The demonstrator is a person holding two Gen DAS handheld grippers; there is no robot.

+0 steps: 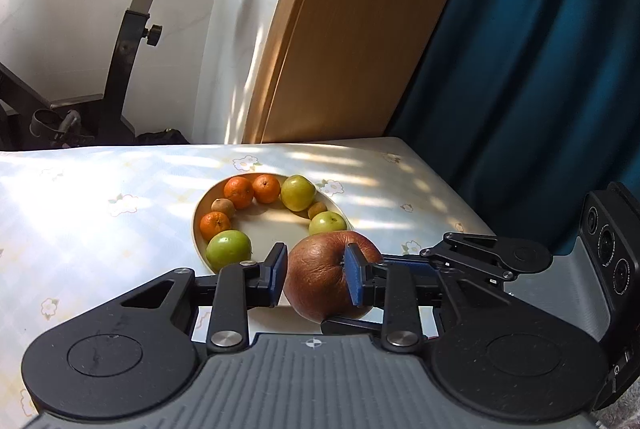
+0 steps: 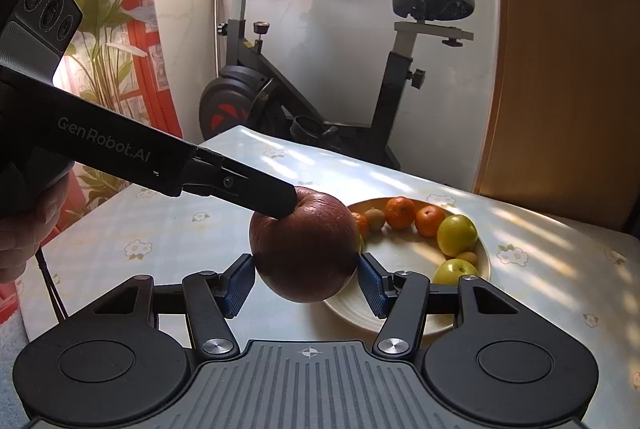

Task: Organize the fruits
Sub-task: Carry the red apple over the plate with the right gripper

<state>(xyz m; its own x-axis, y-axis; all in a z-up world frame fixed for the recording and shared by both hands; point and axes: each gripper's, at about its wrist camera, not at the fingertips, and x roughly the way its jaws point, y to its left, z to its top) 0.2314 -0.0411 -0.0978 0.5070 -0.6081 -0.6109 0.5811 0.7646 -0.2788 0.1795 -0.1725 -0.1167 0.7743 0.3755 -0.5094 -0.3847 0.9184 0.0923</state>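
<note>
A: Where is the red apple [image 1: 320, 279]?

B: Up off the table [image 1: 100, 197], in front of the plate [image 1: 199, 229], caught between both tools. The left gripper [image 1: 316, 279] has its blue fingers [image 1: 355, 279] pinching the apple across the stem end.

A: And the other one?

B: The right gripper [image 2: 307, 283] has its fingers [image 2: 240, 283] against the apple's 2 flanks, pressing it from each side. In its view the left tool's finger comes in from the left onto the top of the apple.

A: What's on the plate?

B: 3 green apples [image 1: 229, 249], 3 oranges [image 1: 239, 192] and 2 small brown fruits [image 1: 221, 205], set in a ring along the rim. An exercise bike [image 2: 320, 97] stands behind the table.
</note>
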